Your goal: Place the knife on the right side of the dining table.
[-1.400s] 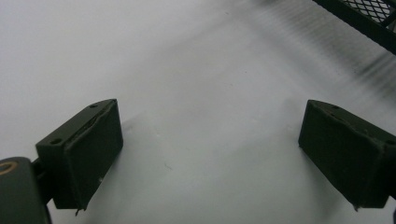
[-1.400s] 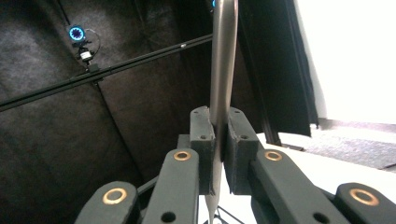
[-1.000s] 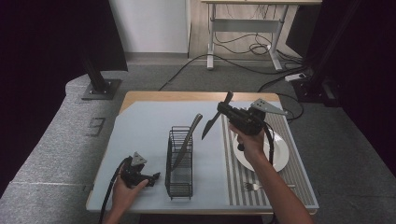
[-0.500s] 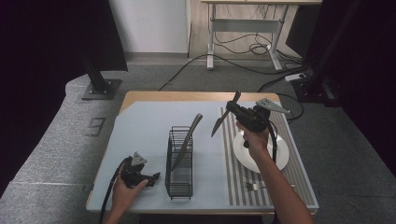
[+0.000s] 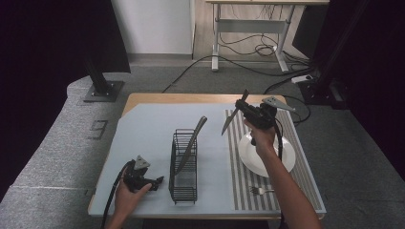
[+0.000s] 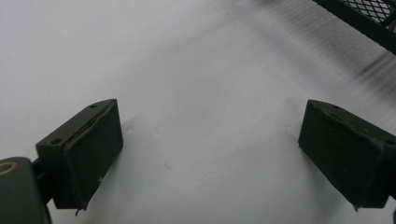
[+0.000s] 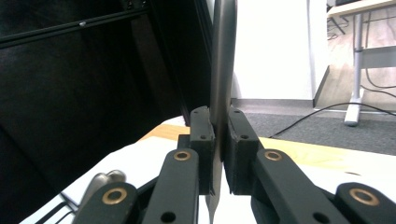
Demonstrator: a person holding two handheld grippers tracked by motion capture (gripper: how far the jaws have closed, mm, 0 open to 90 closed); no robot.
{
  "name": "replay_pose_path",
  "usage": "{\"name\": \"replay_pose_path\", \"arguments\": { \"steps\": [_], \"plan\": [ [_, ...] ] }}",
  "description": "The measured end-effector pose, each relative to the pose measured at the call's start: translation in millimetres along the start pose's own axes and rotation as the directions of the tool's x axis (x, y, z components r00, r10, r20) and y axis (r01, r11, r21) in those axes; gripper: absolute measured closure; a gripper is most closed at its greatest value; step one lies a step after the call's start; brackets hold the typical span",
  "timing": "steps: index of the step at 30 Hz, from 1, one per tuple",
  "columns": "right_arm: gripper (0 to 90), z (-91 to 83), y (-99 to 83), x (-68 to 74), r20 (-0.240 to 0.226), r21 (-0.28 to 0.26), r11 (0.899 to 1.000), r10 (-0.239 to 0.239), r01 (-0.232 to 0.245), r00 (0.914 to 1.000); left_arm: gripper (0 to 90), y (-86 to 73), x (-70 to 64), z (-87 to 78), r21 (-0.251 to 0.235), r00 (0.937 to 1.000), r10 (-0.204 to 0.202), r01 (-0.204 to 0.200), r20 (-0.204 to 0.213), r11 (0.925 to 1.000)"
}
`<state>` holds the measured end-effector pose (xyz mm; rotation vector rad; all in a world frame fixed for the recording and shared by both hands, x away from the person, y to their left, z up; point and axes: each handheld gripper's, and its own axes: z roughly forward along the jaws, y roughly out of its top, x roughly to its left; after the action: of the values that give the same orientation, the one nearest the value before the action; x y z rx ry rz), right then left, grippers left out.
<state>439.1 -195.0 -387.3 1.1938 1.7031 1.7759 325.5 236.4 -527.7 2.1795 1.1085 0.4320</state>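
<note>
My right gripper has its fingers clamped on a knife, probably bound for the rack; left gripper idles, fingers apart.

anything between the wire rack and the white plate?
High view: between the wire rack and white plate lies bare mat, light blue then striped; the held knife hangs above it.

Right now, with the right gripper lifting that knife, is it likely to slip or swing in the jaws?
The knife looks stiff: its blade stays straight. The right gripper pinches only its thin flat metal between closed pads, so it may pivot or slide, smooth steel giving little grip. It hangs tilted, tip down toward the wire rack, so I'd guess its longer end could swing.
</note>
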Motion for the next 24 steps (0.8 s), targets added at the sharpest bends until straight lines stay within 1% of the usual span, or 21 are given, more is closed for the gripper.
{"name": "replay_pose_path", "arguments": {
  "steps": [6,8,11,15,20,24],
  "plan": [
    [83.8,2.9,0.2,-11.2,0.039,-0.002,1.000,-0.013,0.013,0.9991,5.6,0.0,-0.1,0.0,0.000,1.0000,-0.002,0.002,0.001,1.0000],
    [83.8,4.3,0.0,-14.8,0.051,0.003,1.000,-0.011,0.011,0.9986,5.6,0.0,-0.1,0.0,0.000,1.0000,-0.002,0.002,0.001,1.0000],
    [83.8,7.6,-0.2,-19.5,0.071,0.008,1.000,-0.024,0.024,0.9972,5.6,0.0,0.0,0.0,0.000,1.0000,0.000,0.000,0.000,1.0000],
    [83.8,12.8,1.2,-24.2,0.091,0.017,0.999,-0.045,0.044,0.9948,5.7,0.0,0.0,0.0,0.000,1.0000,0.000,0.000,0.000,1.0000],
    [83.7,21.6,4.8,-30.8,0.112,0.014,0.999,-0.051,0.050,0.9924,5.6,0.0,0.1,0.0,0.000,1.0000,0.000,0.000,0.000,1.0000],
    [83.7,30.0,6.2,-38.7,0.140,0.023,0.999,-0.048,0.045,0.9889,5.6,0.0,0.1,0.0,0.000,1.0000,0.000,0.000,0.000,1.0000]
  ]
}}
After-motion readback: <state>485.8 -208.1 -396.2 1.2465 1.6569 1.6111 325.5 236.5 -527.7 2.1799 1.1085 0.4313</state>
